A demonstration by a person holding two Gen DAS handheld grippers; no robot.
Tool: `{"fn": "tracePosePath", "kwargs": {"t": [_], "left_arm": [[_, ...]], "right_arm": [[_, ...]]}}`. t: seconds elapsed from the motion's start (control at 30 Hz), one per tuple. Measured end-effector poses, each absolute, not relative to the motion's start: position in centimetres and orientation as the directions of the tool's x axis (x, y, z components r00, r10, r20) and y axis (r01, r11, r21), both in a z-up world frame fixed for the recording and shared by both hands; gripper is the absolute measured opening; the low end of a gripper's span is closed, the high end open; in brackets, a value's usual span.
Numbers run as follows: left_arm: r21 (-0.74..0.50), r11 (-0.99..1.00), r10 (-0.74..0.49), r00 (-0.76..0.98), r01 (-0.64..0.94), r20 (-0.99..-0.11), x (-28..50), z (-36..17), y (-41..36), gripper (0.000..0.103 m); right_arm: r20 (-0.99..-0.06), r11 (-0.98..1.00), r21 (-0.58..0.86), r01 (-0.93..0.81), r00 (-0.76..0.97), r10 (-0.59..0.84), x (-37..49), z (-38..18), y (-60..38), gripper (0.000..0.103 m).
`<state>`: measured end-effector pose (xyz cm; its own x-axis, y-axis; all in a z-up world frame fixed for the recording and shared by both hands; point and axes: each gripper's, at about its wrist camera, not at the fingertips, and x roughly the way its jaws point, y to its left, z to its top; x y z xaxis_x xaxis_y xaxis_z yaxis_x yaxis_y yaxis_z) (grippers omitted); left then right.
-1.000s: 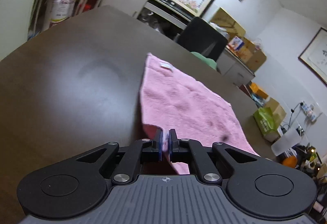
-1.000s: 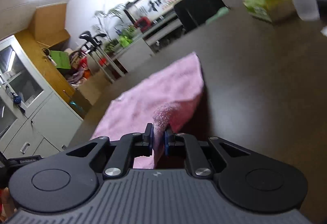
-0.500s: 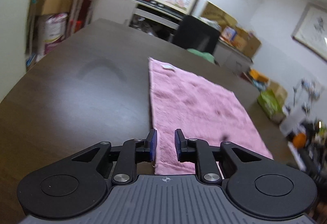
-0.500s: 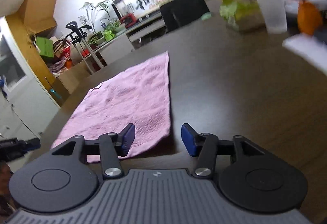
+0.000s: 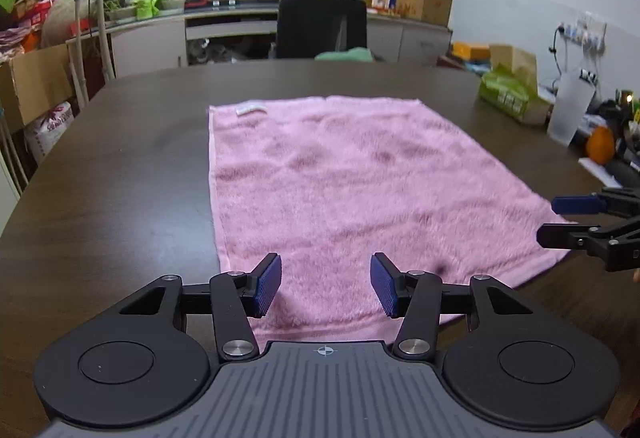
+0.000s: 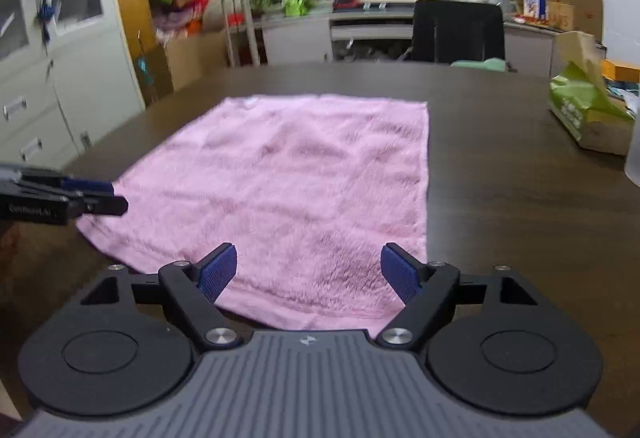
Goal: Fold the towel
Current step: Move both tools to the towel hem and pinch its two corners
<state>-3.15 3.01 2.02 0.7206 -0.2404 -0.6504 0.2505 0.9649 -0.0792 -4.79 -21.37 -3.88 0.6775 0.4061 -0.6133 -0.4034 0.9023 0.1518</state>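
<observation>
Two tools, both spread wide and holding nothing: left tool over the near-left part of the pink towel, right tool over its near-right part. Lay flat and unfolded on the dark table, near hem along the near edge, far hem with its white label toward the far edge and the black chair. Judged the start of the first fold, nothing yet gripped. Called next for lowering each tool onto a near corner, pinching the hem, then lifting and carrying it to the far hem. Differed from a second before: then pressed together on the near corners with cloth raised; half a second before, partly parted; now fully released and drawn back.
</observation>
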Motion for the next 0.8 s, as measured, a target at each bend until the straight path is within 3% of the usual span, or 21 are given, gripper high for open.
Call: {"fn": "tracePosePath", "kwargs": {"t": [0.17, 0.57, 0.73, 0.8], "left_arm": [[-0.058, 0.964, -0.233, 0.712, 0.261, -0.662, -3.7, 1.6, 3.3, 0.051], [-0.003, 0.97, -0.187, 0.738, 0.244, -0.648, -6.3, 1.5, 2.6, 0.052], [-0.056, 0.973, -0.209, 0.749, 0.224, -0.629, -6.1, 2.4, 4.0, 0.053], [-0.019, 0.973, -0.197, 0.779, 0.232, -0.595, -6.7, 3.0, 4.3, 0.059]], "right_arm": [[-0.633, 0.899, 0.125, -0.419, 0.664, 0.398, -5.4, -4.4, -21.6, 0.081], [-0.648, 0.883, 0.042, -0.468, 0.66, 0.381, -6.7, -5.2, -20.7, 0.096], [-0.598, 0.879, 0.054, -0.474, 0.689, 0.408, -7.3, -4.2, -21.7, 0.096], [-0.577, 0.882, 0.041, -0.47, 0.71, 0.405, -7.9, -3.7, -22.5, 0.098]]}}
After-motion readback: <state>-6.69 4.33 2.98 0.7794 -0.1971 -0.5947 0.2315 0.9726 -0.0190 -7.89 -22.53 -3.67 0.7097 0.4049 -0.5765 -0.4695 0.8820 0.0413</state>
